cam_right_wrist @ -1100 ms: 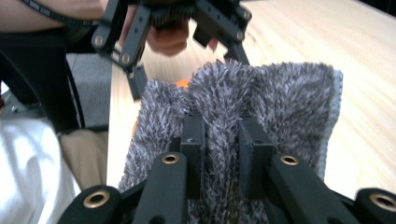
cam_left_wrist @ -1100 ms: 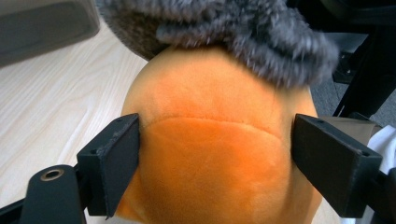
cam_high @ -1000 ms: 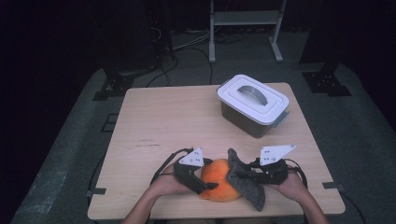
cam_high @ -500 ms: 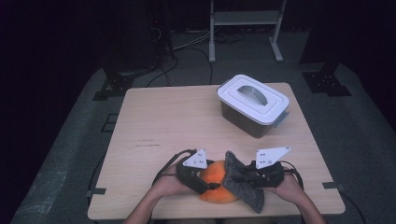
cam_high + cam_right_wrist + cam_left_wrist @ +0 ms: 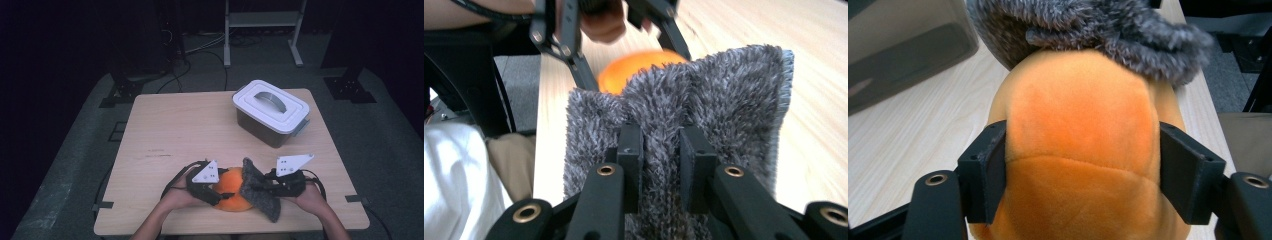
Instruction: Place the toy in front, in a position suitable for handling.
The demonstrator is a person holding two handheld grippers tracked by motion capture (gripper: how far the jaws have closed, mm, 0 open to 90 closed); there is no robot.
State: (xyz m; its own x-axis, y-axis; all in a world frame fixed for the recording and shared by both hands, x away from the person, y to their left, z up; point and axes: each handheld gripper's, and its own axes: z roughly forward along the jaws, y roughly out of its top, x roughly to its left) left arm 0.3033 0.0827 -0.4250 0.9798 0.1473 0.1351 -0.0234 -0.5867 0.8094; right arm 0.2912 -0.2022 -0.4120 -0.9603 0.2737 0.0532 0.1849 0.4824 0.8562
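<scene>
An orange plush ball [image 5: 231,194] lies near the table's front edge, with a grey shaggy cloth [image 5: 259,196] draped against its right side. My left gripper [image 5: 214,192] reaches it from the left. In the left gripper view the jaws have just been closing, and both pads press the plush ball's [image 5: 1080,125] sides, with the cloth [image 5: 1098,30] hanging over its far end. My right gripper [image 5: 660,150] is shut on a pinched fold of the cloth [image 5: 704,95], and the plush ball [image 5: 634,67] is beyond it.
A container with a white lid and a grey handle [image 5: 271,111] stands at the back right of the wooden table [image 5: 190,130]. Cables, stands and a metal frame sit on the dark floor behind. The person's forearms come in over the front edge.
The left gripper's jaws have narrowed onto the orange plush ball. The right gripper keeps its hold on the grey cloth and has hardly shifted.
</scene>
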